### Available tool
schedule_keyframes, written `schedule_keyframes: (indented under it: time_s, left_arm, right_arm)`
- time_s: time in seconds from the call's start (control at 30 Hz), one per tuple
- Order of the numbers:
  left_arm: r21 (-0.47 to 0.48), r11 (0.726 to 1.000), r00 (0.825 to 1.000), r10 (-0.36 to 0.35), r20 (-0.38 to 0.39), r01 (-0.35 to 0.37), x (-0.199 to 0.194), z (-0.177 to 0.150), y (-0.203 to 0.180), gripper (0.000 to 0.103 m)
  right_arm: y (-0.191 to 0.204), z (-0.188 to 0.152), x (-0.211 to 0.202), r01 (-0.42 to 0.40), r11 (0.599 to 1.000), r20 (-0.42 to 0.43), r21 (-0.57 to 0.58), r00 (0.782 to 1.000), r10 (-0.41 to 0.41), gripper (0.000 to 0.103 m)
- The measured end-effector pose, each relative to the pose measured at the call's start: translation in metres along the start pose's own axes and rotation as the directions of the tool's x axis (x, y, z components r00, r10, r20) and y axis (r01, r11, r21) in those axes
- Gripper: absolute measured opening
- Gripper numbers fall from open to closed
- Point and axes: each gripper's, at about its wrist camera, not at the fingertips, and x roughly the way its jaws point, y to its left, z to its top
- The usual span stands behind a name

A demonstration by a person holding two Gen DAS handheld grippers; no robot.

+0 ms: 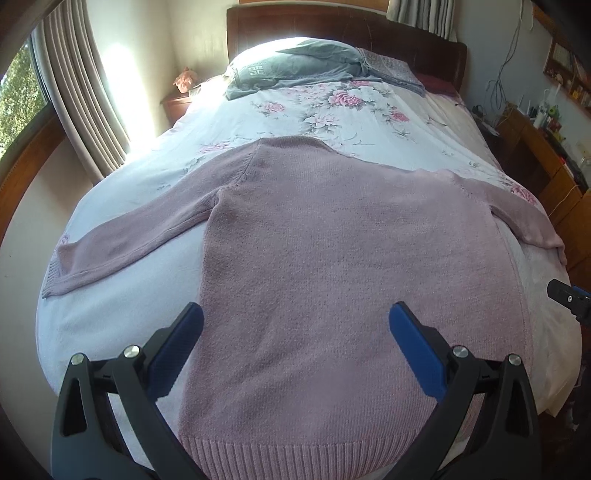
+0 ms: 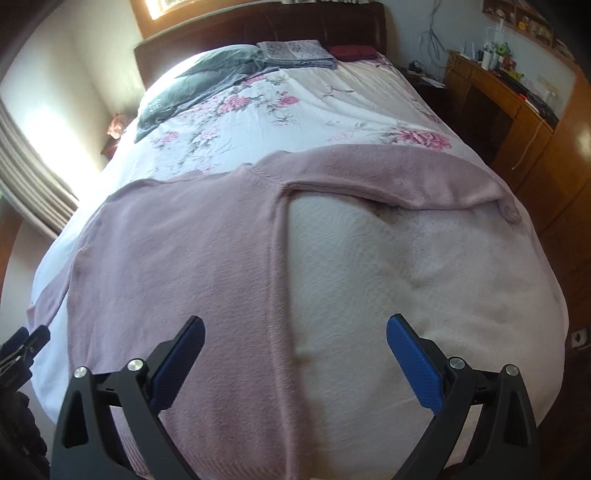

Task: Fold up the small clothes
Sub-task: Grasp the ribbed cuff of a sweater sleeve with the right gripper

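nearest to us, our left gripper (image 1: 295,321) hangs with its jaws spread wide and nothing between them, over the lower body of the pink sweater (image 1: 332,258), just above its ribbed hem (image 1: 295,454). our right gripper (image 2: 295,332) is just as wide and empty, over the sweater's right side seam, one finger above knit and the other above bare bedspread (image 2: 406,258). the sweater lies flat on the bed, sleeves stretched out to both sides. beyond it lie the floral sheet (image 1: 332,110), what may be folded grey clothes (image 1: 295,66), then the dark headboard (image 1: 332,26).
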Motion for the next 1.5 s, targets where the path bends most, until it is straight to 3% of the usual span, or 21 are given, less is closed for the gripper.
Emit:
schedule_keyframes:
  time_s: [0.13,0.2,0.4,0.6,0.8,0.87,1.0,1.1,1.13,1.2,1.3,1.37,1.5]
  left_arm:
    - [0.027,0.999,1.000,-0.018,-0.010,0.018,0.035,0.033,-0.035,0.100]
    - [0.047,0.999,1.000,-0.013,-0.015,0.014,0.051,0.049,-0.056,0.100]
    - [0.072,0.996,0.999,-0.043,-0.019,0.044,0.091,0.090,-0.120,0.100]
    - [0.091,0.994,0.998,-0.058,-0.031,0.061,0.118,0.119,-0.177,0.100]
    - [0.093,0.993,0.997,-0.063,-0.044,0.066,0.133,0.132,-0.213,0.100]
    - [0.091,0.994,0.997,-0.058,-0.046,0.062,0.134,0.133,-0.216,0.100]
    - [0.081,0.996,0.998,-0.038,-0.047,0.042,0.138,0.133,-0.211,0.100]
    - [0.051,0.998,0.998,-0.022,-0.057,0.025,0.143,0.136,-0.197,0.100]
    - [0.039,0.999,0.998,-0.018,-0.059,0.020,0.145,0.138,-0.192,0.100]
    - [0.024,1.000,0.998,-0.006,-0.062,0.007,0.148,0.140,-0.183,0.100]
    - [0.014,1.000,0.998,0.007,-0.068,-0.006,0.151,0.142,-0.169,0.100]
    - [0.005,1.000,0.998,0.009,-0.069,-0.008,0.152,0.143,-0.160,0.100]
    - [-0.014,1.000,0.997,0.009,-0.077,-0.010,0.154,0.142,-0.141,0.100]
  right_arm:
    - [-0.101,0.046,0.032,0.075,0.986,-0.023,0.150,0.997,-0.073,0.099]
    - [-0.151,0.068,0.051,0.082,0.971,-0.054,0.226,0.996,-0.072,0.099]
    - [-0.271,0.110,0.108,0.006,0.894,-0.121,0.449,0.991,0.054,0.097]
    - [-0.311,0.124,0.146,-0.071,0.848,-0.158,0.525,0.971,0.180,0.080]
    - [-0.337,0.133,0.172,-0.140,0.770,-0.111,0.622,0.958,0.264,0.075]
    - [-0.346,0.137,0.175,-0.150,0.744,-0.089,0.651,0.958,0.272,0.069]
    - [-0.366,0.140,0.177,-0.160,0.690,-0.051,0.705,0.960,0.274,0.043]
    - [-0.378,0.141,0.179,-0.182,0.669,-0.019,0.720,0.959,0.282,0.016]
    - [-0.379,0.142,0.178,-0.191,0.667,-0.010,0.720,0.958,0.286,0.014]
    - [-0.375,0.145,0.173,-0.187,0.694,-0.004,0.695,0.965,0.264,0.011]
    - [-0.344,0.158,0.150,-0.153,0.798,0.018,0.583,0.984,0.176,0.010]
    - [-0.310,0.171,0.134,-0.162,0.862,0.057,0.481,0.987,0.153,0.010]
    - [-0.227,0.186,0.109,-0.196,0.942,0.092,0.273,0.980,0.177,0.010]
